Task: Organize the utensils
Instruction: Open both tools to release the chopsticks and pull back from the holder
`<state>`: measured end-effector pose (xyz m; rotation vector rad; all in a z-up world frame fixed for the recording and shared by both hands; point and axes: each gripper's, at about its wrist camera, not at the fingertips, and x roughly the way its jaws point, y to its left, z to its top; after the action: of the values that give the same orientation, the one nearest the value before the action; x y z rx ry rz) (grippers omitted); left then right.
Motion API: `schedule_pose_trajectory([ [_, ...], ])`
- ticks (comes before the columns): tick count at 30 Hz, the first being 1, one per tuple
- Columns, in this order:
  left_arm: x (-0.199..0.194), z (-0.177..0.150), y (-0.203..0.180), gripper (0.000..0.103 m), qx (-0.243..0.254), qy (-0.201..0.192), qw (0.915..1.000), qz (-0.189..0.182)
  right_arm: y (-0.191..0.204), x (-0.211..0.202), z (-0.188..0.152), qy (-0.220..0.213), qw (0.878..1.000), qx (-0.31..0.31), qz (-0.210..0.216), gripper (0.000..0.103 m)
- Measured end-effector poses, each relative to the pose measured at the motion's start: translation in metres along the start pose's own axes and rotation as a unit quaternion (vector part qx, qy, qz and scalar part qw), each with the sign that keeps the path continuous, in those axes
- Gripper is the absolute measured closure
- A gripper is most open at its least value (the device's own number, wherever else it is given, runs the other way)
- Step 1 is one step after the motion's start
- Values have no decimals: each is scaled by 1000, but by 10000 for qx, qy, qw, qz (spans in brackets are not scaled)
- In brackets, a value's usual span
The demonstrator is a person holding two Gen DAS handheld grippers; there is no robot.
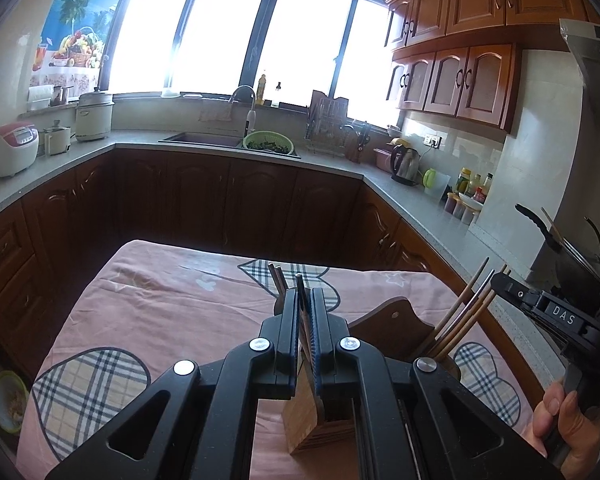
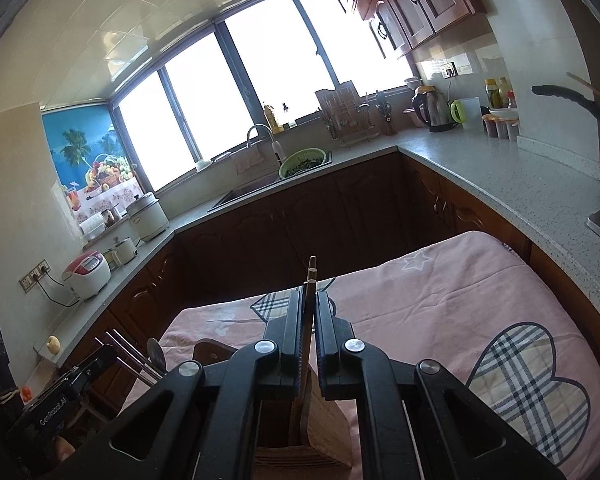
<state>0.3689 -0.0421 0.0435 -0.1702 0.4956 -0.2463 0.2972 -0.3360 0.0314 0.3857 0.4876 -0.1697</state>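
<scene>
My left gripper [image 1: 305, 294] is shut on thin metal chopsticks [image 1: 277, 278], whose grey ends stick up past its fingertips. Under it stands a light wooden utensil holder [image 1: 302, 420] with a dark wooden back panel [image 1: 384, 320]. At the right of this view, my right gripper [image 1: 500, 280] grips brown wooden chopsticks [image 1: 466, 314] that slant down toward the holder. In the right wrist view the right gripper [image 2: 309, 294] is shut on those wooden chopsticks [image 2: 311, 276] above the holder [image 2: 324, 428]. The left gripper [image 2: 102, 354] with the metal chopsticks [image 2: 130, 356] shows at the lower left. The lower ends of both pairs are hidden.
The holder stands on a table under a pink cloth [image 1: 172, 300] with plaid hearts. A grey L-shaped counter [image 2: 500, 172] runs behind and to the right, carrying a sink [image 1: 202, 138], rice cookers [image 1: 12, 150], a kettle [image 1: 405, 162] and bottles. A person's hand [image 1: 566, 424] holds the right gripper's handle.
</scene>
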Motion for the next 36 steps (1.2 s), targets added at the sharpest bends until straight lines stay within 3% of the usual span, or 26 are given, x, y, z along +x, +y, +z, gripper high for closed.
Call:
schedule_pose_trajectory([
  [16,10,9,0,98,0,92,9999,76,-3,-3,1,107,9999,-42,48,97],
  [21,11,10,1,98,-11,172,9998,34,-2,-3,0,201,9997,-70,88,92],
  [25,10,8,1,82,-27,214,9998,48,-2,-4,-2,240,9996,-40,110,87],
  [29,9,9,1,81,-23,210,9998,41,-2,-5,-1,230,9997,-16,98,83],
  [31,8,10,1,77,-24,214,9998,38,-3,-7,-1,209,9997,35,117,75],
  [32,7,10,1,75,-20,208,9998,38,-3,-8,0,184,9997,62,164,62],
  [33,5,10,1,66,-15,188,9998,43,-3,-10,1,154,9997,73,188,49],
  [36,-4,7,1,38,-21,97,9999,70,-4,-14,0,108,9997,105,207,33],
])
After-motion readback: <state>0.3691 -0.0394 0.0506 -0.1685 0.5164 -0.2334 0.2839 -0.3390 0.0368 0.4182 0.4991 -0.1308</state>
